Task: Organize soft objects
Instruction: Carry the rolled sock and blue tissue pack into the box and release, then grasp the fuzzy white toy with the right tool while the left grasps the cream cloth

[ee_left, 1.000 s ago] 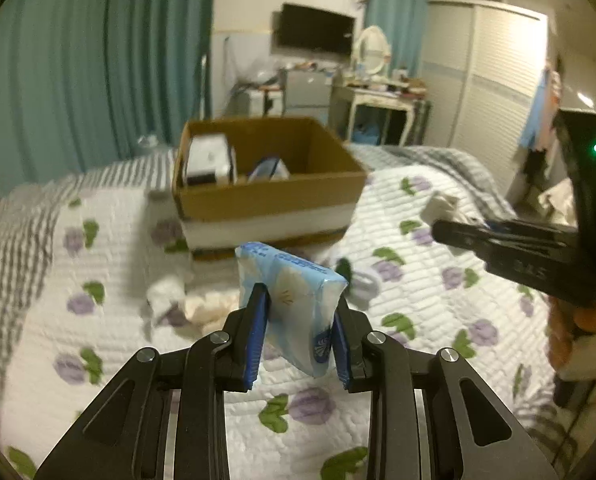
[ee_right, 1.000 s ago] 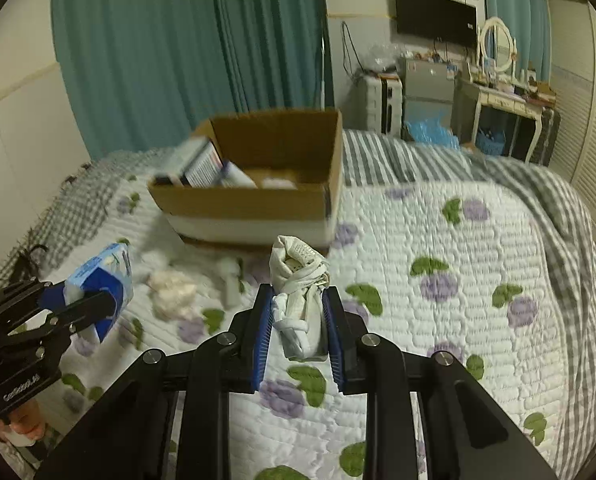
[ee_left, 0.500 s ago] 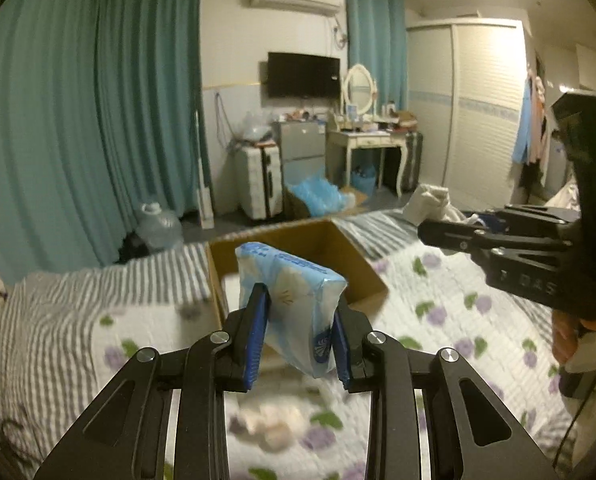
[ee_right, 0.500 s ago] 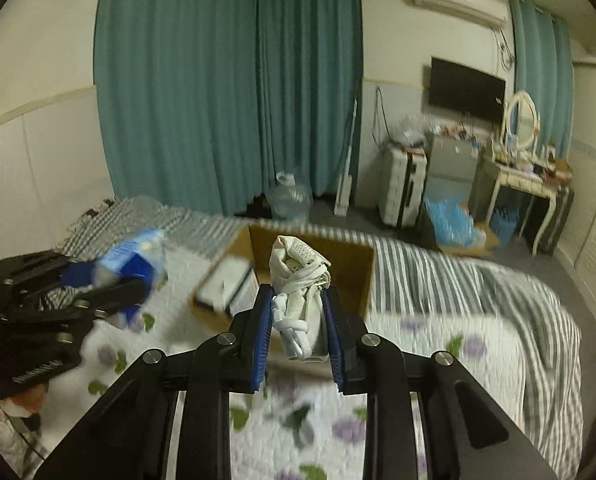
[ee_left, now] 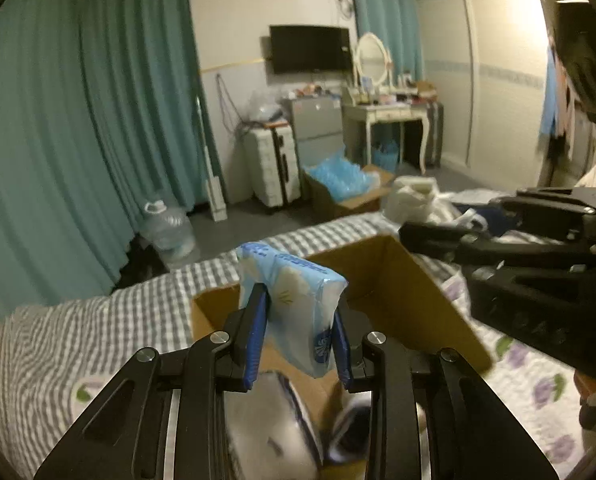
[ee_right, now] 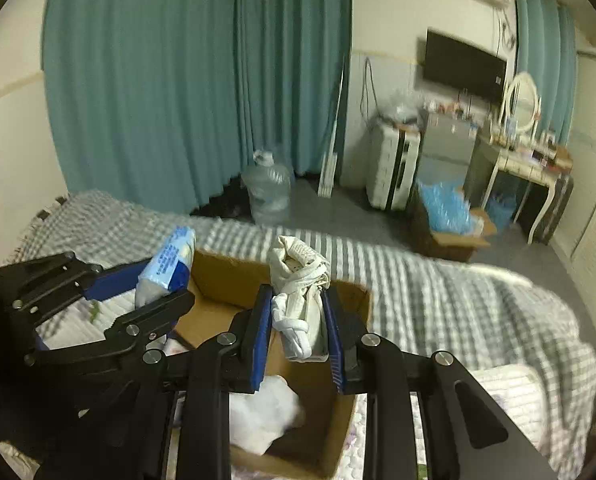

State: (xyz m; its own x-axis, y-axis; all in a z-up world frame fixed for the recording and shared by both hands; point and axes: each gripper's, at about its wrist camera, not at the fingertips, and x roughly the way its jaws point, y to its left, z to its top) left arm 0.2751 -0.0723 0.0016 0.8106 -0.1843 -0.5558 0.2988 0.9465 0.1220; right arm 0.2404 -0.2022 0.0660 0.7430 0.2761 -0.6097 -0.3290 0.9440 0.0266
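My left gripper (ee_left: 298, 312) is shut on a light blue tissue pack (ee_left: 294, 300) and holds it above the open cardboard box (ee_left: 414, 300) on the bed. My right gripper (ee_right: 298, 320) is shut on a bundled white cloth (ee_right: 300, 296), also above the box (ee_right: 218, 276). The left gripper with the pack (ee_right: 166, 264) shows at left in the right wrist view. The right gripper (ee_left: 418, 236) with the cloth (ee_left: 412, 198) shows at right in the left wrist view. White soft items (ee_right: 266, 412) lie inside the box.
The bed has a grey checked blanket (ee_right: 438, 292) and a white floral quilt (ee_left: 538, 392). Beyond the bed are teal curtains (ee_right: 158, 80), a water jug (ee_right: 268, 188), a white suitcase (ee_left: 272, 164), a box of blue plastic (ee_right: 450, 216) and a dressing table (ee_left: 382, 112).
Both grippers have risen and moved forward from low over the quilt to above the box, each still holding its item. The box now lies right below the fingers.
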